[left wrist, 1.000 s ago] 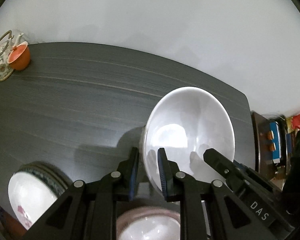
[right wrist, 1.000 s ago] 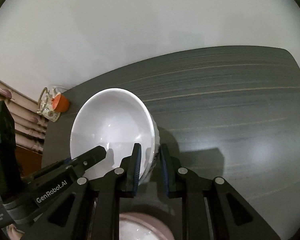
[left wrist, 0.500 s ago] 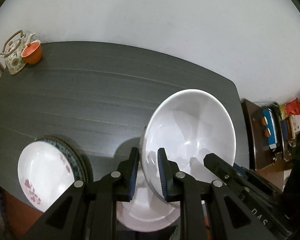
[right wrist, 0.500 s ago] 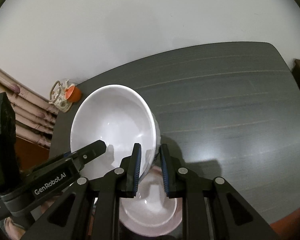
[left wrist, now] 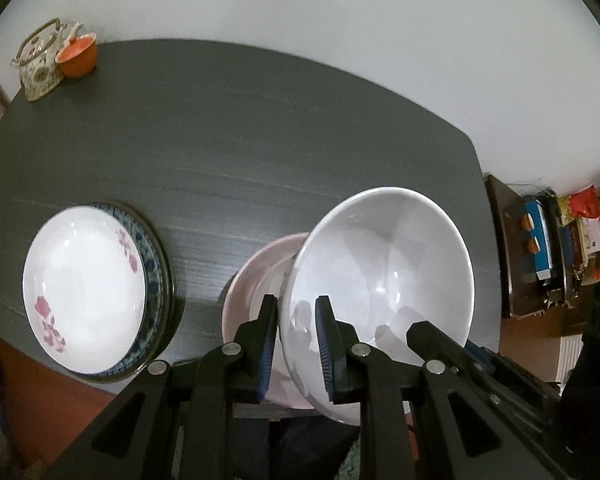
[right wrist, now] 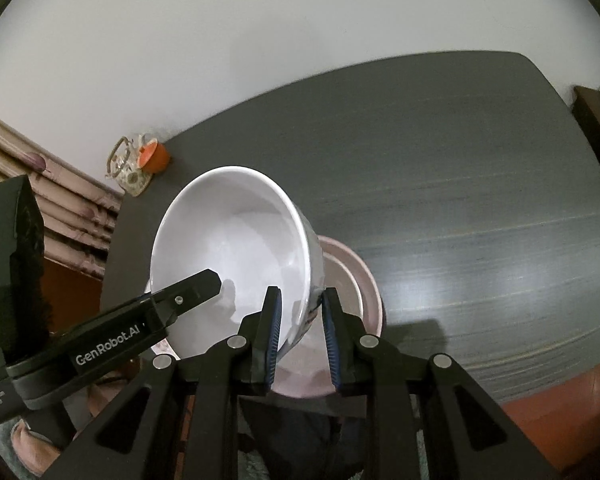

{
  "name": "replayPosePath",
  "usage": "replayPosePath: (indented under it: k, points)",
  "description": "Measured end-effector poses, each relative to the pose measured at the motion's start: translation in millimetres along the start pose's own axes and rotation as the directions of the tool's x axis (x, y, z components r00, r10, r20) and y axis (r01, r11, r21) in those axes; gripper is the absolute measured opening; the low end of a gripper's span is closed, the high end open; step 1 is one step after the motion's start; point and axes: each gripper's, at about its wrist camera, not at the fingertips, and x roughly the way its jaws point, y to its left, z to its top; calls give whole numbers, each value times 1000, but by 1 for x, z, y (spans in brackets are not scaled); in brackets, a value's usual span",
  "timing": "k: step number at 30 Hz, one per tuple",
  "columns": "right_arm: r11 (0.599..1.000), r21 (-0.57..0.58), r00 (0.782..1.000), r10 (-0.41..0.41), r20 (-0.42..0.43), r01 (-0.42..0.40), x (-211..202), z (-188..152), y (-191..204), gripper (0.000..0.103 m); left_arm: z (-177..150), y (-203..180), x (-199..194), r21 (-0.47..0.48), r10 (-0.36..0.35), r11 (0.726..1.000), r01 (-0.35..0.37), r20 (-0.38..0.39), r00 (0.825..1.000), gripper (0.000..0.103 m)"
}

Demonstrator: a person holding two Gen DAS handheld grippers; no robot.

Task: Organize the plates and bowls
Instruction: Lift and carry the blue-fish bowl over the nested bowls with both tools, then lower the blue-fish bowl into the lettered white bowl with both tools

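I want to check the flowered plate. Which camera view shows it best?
The left wrist view: the flowered plate lies fully visible on a blue-rimmed plate, near the table's front edge. The right wrist view does not show it.

surface: dark grey wood-grain bench (left wrist: 260, 140), rounded corners | far left corner: patterned teapot (left wrist: 40, 68); orange cup (left wrist: 77, 56) touching it | near edge, left: white floral plate (left wrist: 84, 288) stacked on a blue-rimmed plate (left wrist: 156, 264) | near edge, middle: pink bowl (left wrist: 252, 280), just beside the plates
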Motion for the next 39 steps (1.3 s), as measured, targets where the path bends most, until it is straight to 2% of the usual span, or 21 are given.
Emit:
replayPosePath:
  k: [13,39]
  points:
    - [999,34,996,-34,-85,37,26,-21,-20,21,-12,13,40,-22,24,999,-26,-93,995,19]
    - [997,51,988,-58,-144,65,44,-22,-35,21,-10,6,57,-20,42,999,-45,-133,990,19]
